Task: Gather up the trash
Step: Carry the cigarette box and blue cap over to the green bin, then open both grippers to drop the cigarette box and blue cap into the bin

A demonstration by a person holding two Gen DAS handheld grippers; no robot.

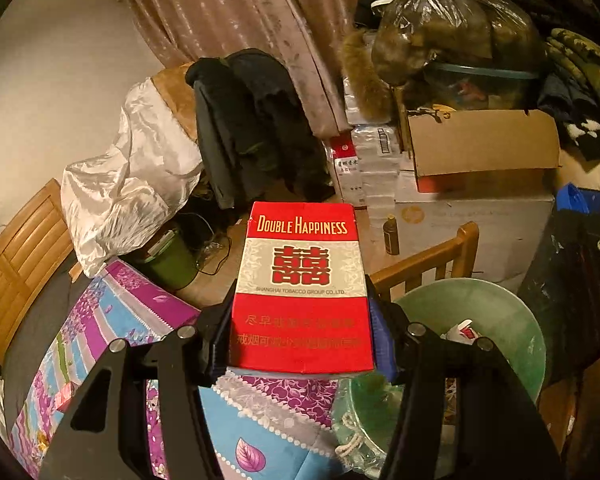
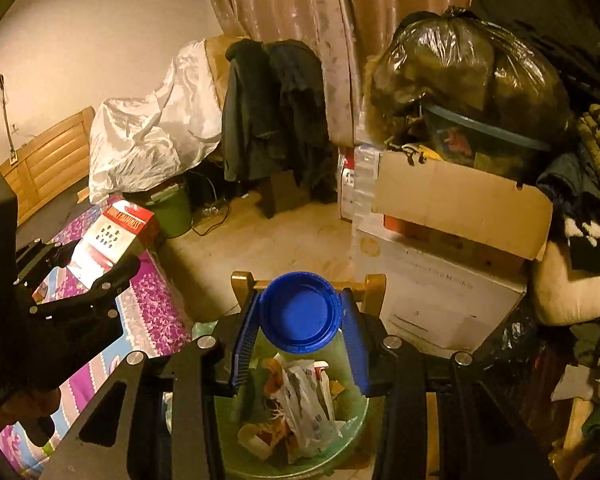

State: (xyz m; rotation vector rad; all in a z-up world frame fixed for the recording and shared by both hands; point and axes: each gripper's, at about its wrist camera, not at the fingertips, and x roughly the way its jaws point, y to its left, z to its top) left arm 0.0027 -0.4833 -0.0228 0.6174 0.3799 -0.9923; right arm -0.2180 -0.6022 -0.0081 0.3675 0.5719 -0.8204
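My left gripper (image 1: 302,336) is shut on a red and white "Double Happiness" cigarette carton (image 1: 302,280), held above the purple flowered bedcover, left of the green bin (image 1: 500,320). The carton also shows in the right wrist view (image 2: 116,236), in the left gripper (image 2: 100,280). My right gripper (image 2: 300,336) is shut on a round blue plastic lid (image 2: 300,312), held right above the green bin (image 2: 352,408), which holds crumpled wrappers and a plastic bag (image 2: 304,400).
A wooden chair (image 2: 372,284) stands behind the bin. Stacked cardboard boxes (image 2: 460,208) topped by a full dark bag (image 2: 468,76) are to the right. The bed (image 2: 152,304) is at left, and a chair with dark jackets (image 2: 276,112) is at the back.
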